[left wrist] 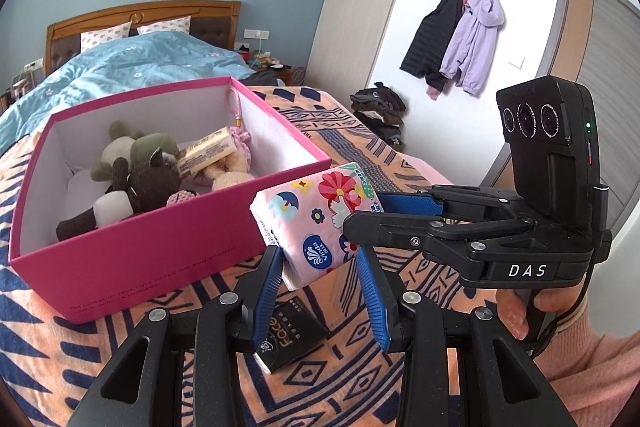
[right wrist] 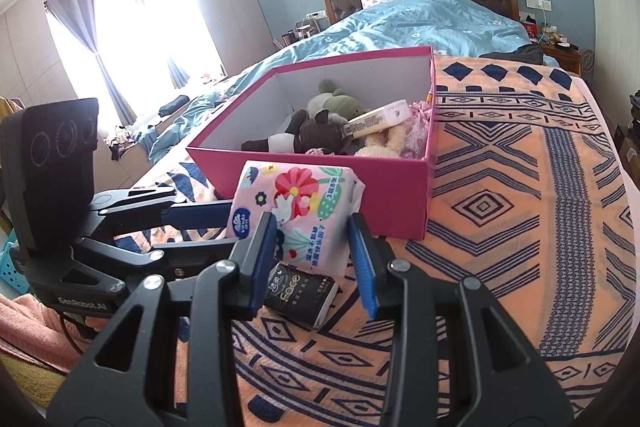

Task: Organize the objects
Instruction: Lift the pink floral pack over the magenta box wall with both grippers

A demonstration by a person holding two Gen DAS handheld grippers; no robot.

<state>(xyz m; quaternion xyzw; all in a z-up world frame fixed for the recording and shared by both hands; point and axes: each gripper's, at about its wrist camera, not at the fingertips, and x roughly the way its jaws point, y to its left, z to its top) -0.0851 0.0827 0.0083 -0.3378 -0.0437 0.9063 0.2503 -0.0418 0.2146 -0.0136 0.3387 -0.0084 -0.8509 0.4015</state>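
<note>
left wrist view: left gripper (left wrist: 320,291) and right gripper (left wrist: 362,209) both clamp the tissue pack (left wrist: 316,223), just before the pink box (left wrist: 132,259).
right wrist view: pack (right wrist: 296,215) raised over a black packet (right wrist: 304,293); lift level, clear the box's (right wrist: 384,203) near wall.

Tissue pack (left wrist: 316,223) sits between both pairs of fingers (left wrist: 272,275), raised off the bed (right wrist: 500,227). Small packet (right wrist: 302,293) lies on the bed beneath the fingers. Box (left wrist: 132,259) stands beyond the fingertips, soft toys (left wrist: 136,179) inside.
</note>
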